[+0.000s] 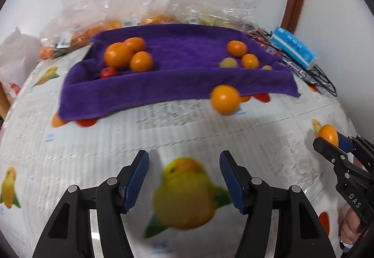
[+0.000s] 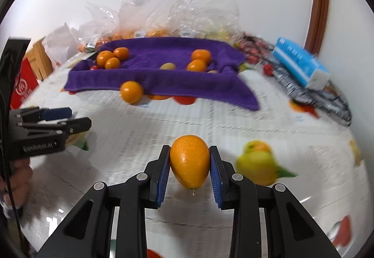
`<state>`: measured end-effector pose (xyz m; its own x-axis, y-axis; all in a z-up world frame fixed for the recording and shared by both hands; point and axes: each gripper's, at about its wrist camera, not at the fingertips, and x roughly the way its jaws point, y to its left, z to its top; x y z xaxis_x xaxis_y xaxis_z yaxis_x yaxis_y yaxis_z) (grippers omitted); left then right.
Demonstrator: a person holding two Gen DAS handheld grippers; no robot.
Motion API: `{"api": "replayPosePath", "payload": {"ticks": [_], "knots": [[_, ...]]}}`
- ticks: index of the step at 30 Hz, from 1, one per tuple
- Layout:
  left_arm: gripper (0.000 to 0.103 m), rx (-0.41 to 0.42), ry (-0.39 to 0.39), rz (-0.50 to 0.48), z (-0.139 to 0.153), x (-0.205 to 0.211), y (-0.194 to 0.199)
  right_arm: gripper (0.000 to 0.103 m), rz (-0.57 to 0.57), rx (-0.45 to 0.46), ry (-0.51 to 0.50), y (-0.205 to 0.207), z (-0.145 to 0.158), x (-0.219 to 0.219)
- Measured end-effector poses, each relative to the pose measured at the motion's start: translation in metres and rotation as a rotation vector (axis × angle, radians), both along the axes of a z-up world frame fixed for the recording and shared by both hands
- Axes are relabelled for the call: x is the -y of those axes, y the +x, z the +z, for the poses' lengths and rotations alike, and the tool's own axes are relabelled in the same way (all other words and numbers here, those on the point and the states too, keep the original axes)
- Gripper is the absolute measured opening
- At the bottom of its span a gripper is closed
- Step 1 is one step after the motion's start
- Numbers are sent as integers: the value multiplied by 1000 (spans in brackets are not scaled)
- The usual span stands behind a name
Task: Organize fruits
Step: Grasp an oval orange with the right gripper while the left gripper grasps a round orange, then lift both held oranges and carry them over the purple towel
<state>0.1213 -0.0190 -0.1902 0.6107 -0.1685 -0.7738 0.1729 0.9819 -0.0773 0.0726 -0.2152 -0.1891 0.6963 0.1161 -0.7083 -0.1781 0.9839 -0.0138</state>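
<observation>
A purple towel (image 1: 177,80) (image 2: 163,78) covers a tray on the table and holds several oranges in a left group (image 1: 127,54) and a right group (image 1: 242,53). One loose orange (image 1: 225,99) (image 2: 131,92) lies on the table at the towel's front edge. My left gripper (image 1: 184,176) is open and empty above the printed tablecloth. My right gripper (image 2: 189,166) is shut on an oval orange kumquat (image 2: 189,164), which also shows in the left wrist view (image 1: 328,134) at the right.
Clear plastic bags of fruit (image 1: 163,7) stand behind the towel against the wall. A blue tissue pack (image 1: 294,47) and dark wire items (image 1: 311,75) lie at the back right. A red box (image 2: 23,87) stands at the left. The tablecloth (image 1: 187,131) has fruit prints.
</observation>
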Motion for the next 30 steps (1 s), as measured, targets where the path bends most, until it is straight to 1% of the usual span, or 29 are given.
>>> {"api": "replayPosePath", "payload": {"ticks": [2, 4, 9, 13, 17, 19, 20, 21, 27, 30], "knots": [[60, 0, -1, -9, 0, 11, 6, 32, -21, 17, -42, 0, 1, 8], [60, 5, -4, -18, 1, 17, 11, 32, -29, 16, -41, 0, 0, 17], [60, 13, 14, -45, 0, 40, 26, 32, -36, -9, 64, 2, -1, 40], [56, 10, 15, -46, -1, 52, 38, 32, -14, -41, 121, 6, -5, 44], [53, 6, -9, -9, -1, 53, 48, 32, 0, -75, 139, 11, -10, 43], [47, 7, -15, 14, -1, 53, 53, 32, 10, -83, 141, 11, -12, 42], [39, 7, -20, 19, -1, 53, 55, 32, 14, -84, 141, 11, -12, 42], [34, 6, -15, 23, -2, 54, 55, 32, 16, -85, 138, 11, -12, 41], [34, 4, -42, 4, 1, 45, 45, 32, 2, -92, 139, 12, -13, 43], [34, 10, -32, 5, 3, 36, 34, 32, 0, -93, 128, 12, -12, 42]]}}
